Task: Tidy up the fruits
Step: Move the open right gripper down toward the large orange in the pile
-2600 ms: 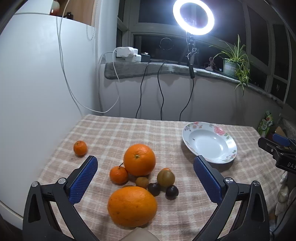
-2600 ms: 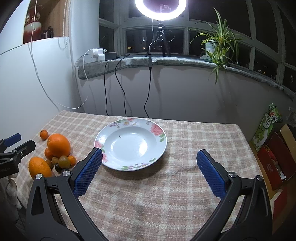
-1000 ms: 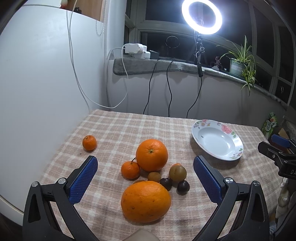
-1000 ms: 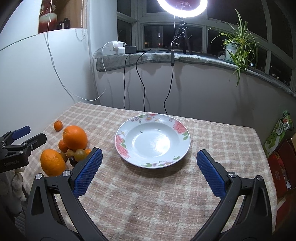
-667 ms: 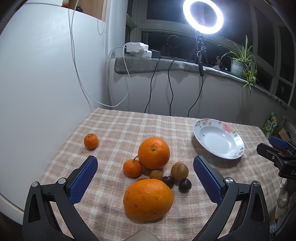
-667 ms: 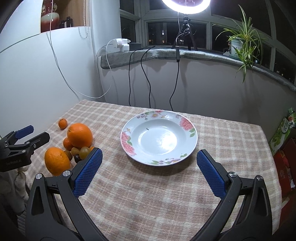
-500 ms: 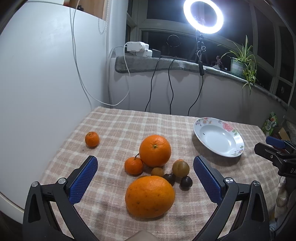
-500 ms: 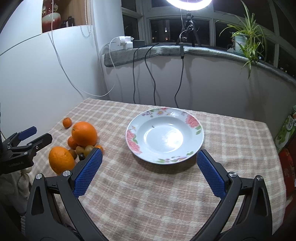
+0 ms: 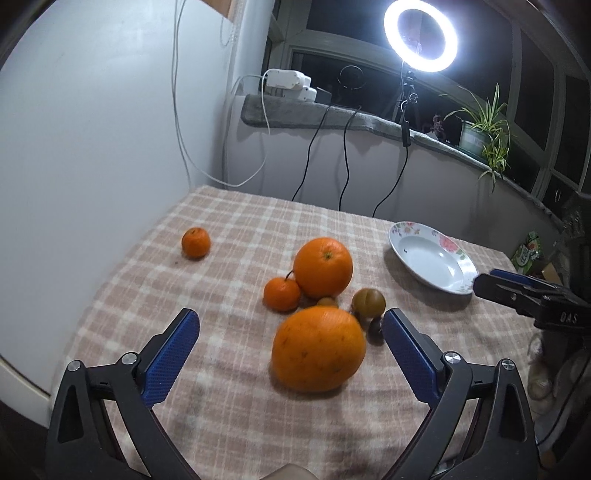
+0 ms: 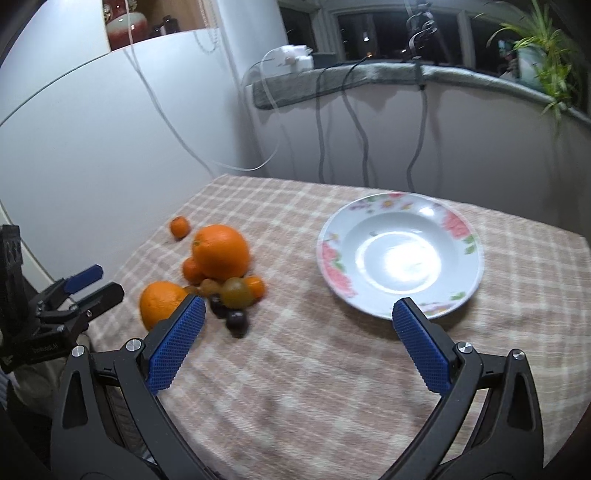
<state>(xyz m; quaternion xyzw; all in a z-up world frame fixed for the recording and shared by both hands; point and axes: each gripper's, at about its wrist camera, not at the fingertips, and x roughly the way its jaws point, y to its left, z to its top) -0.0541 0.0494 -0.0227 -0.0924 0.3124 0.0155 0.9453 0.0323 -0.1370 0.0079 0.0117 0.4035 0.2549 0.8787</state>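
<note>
A heap of fruit lies on the checked cloth. My left gripper (image 9: 290, 318) is closing. The nearest large orange (image 9: 317, 350) is between its blue pads, closer to the right pad, and neither pad touches it. Behind it are a second large orange (image 9: 323, 267), a stemmed mandarin (image 9: 281, 293), a brownish-green fruit (image 9: 368, 302) and a dark small fruit (image 9: 376, 326). One mandarin (image 9: 195, 242) lies apart at the left. My right gripper (image 10: 298, 304) is open over bare cloth, between the fruit heap (image 10: 221, 251) and the flowered plate (image 10: 399, 258), which holds nothing.
A white cabinet wall runs along the table's left edge. A windowsill at the back carries chargers, hanging cables, a ring light (image 9: 421, 35) and a potted plant (image 9: 480, 133). Cartons (image 9: 528, 254) stand beyond the table's right edge.
Both grippers have come lower and closer to the fruit. The right view has swung left, so the heap now sits nearer its left pad. The left pads stand slightly narrower around the near orange.
</note>
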